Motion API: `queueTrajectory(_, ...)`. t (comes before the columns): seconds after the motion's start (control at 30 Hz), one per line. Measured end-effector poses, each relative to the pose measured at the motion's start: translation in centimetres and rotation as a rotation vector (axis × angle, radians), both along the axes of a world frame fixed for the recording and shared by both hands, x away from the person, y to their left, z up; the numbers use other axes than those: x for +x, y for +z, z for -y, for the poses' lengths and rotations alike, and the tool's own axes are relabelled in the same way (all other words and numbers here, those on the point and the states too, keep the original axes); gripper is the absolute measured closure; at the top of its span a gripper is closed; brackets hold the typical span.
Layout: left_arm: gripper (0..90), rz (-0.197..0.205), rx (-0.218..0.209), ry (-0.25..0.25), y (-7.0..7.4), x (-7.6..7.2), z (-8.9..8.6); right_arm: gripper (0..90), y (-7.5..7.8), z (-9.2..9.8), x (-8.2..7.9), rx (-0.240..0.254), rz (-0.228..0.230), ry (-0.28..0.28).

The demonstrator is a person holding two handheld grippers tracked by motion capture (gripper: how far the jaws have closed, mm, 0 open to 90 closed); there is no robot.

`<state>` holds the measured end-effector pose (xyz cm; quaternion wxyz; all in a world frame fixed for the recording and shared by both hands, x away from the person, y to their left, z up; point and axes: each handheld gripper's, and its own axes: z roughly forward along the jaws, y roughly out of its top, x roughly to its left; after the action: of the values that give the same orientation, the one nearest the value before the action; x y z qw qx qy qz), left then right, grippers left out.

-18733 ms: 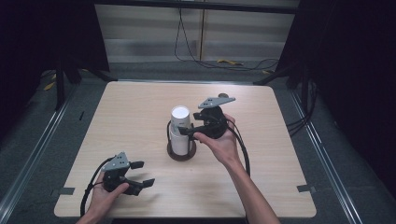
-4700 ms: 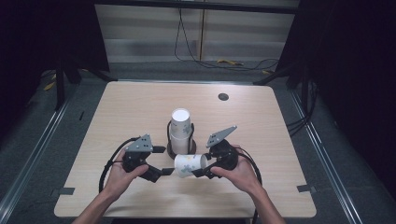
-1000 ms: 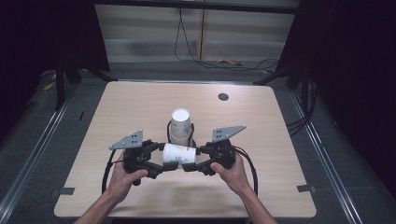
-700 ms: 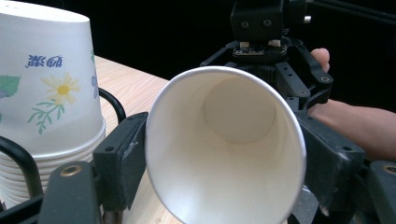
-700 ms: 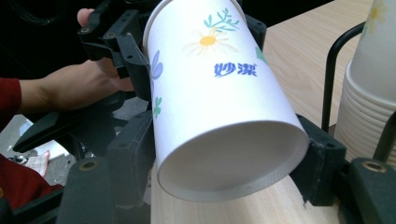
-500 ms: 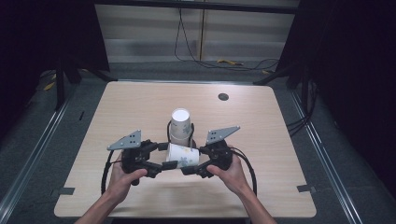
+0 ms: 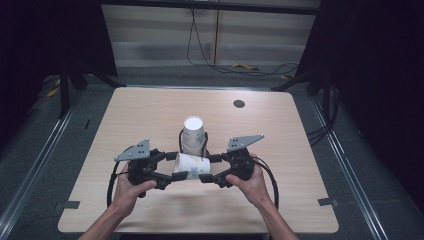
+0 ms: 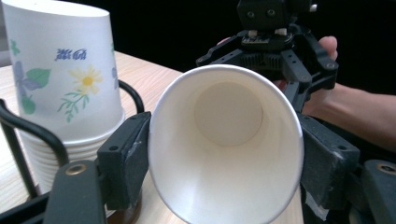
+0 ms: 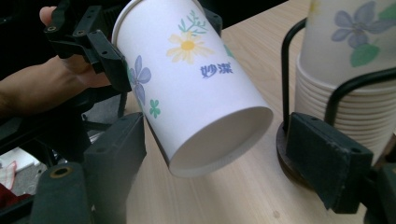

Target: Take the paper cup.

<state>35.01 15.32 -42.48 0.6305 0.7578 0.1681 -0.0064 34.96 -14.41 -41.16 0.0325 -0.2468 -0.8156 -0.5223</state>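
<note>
Jaws of the left gripper press on both sides of the rim of a paper cup, which lies on its side at the lower centre of the high view. The right gripper has its jaws wide apart around the closed bottom end, and I cannot tell if they touch it. This white cup with flower print is just in front of the upside-down cup stack in a black wire holder.
</note>
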Motion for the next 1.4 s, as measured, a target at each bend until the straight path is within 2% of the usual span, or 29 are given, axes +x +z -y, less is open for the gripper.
queueTrajectory(0.07, 26.5, -0.004, 0.008, 0.008, -0.1, 0.0, -0.1, 19.1, 0.0, 0.1, 0.0, -0.003, -0.001, -0.008)
queueTrajectory(0.13, 26.6, 0.002, 0.039, 0.025, -0.1, -0.1, -0.3, 18.9, -0.1, 0.3, 0.0, 0.002, 0.0, -0.022)
queueTrajectory(0.3, 26.7, 0.001, 0.068, 0.04, 0.0, -0.1, -0.9, 18.0, -0.4, 0.9, 0.0, 0.001, -0.004, -0.051)
queueTrajectory(0.47, 26.9, -0.016, 0.133, 0.053, -0.1, 0.1, -1.2, 17.2, -0.1, 1.4, 0.1, 0.007, 0.017, -0.084)
queueTrajectory(0.53, 26.9, -0.01, 0.159, 0.046, 0.0, 0.3, -1.4, 16.7, -0.1, 1.7, 0.2, 0.01, 0.025, -0.101)
queueTrajectory(0.7, 26.8, -0.031, 0.17, 0.029, 0.2, 0.7, -1.9, 16.3, -0.2, 2.3, 0.3, 0.017, 0.031, -0.134)
queueTrajectory(0.73, 26.8, -0.041, 0.183, 0.029, 0.3, 0.9, -2.1, 15.5, -0.2, 2.4, 0.2, 0.021, 0.032, -0.137)
queueTrajectory(0.83, 26.8, -0.033, 0.209, 0.029, 0.4, 1.1, -2.5, 15.4, -0.2, 2.8, 0.2, 0.019, 0.031, -0.149)
queueTrajectory(0.9, 26.8, -0.024, 0.197, 0.027, 0.3, 1.2, -2.7, 15.1, -0.2, 3.0, 0.2, 0.023, 0.036, -0.161)
queueTrajectory(0.93, 26.8, -0.017, 0.21, 0.032, 0.3, 1.3, -2.8, 14.6, -0.1, 3.1, 0.2, 0.023, 0.039, -0.164)
queueTrajectory(1.03, 26.9, -0.031, 0.237, 0.052, 0.1, 1.7, -3.3, 14.3, -0.1, 3.3, 0.2, 0.016, 0.044, -0.178)
queueTrajectory(1.13, 26.9, -0.042, 0.233, 0.068, 0.2, 1.9, -3.8, 14.3, -0.2, 3.4, 0.1, 0.016, 0.043, -0.182)
queueTrajectory(1.23, 26.8, -0.063, 0.222, 0.108, 0.7, 2.3, -4.6, 13.4, -0.3, 3.4, 0.1, -0.001, 0.043, -0.192)
queueTrajectory(1.4, 26.7, -0.06, 0.247, 0.144, 1.1, 2.7, -5.5, 13.4, -0.2, 3.5, 0.0, -0.002, 0.055, -0.208)
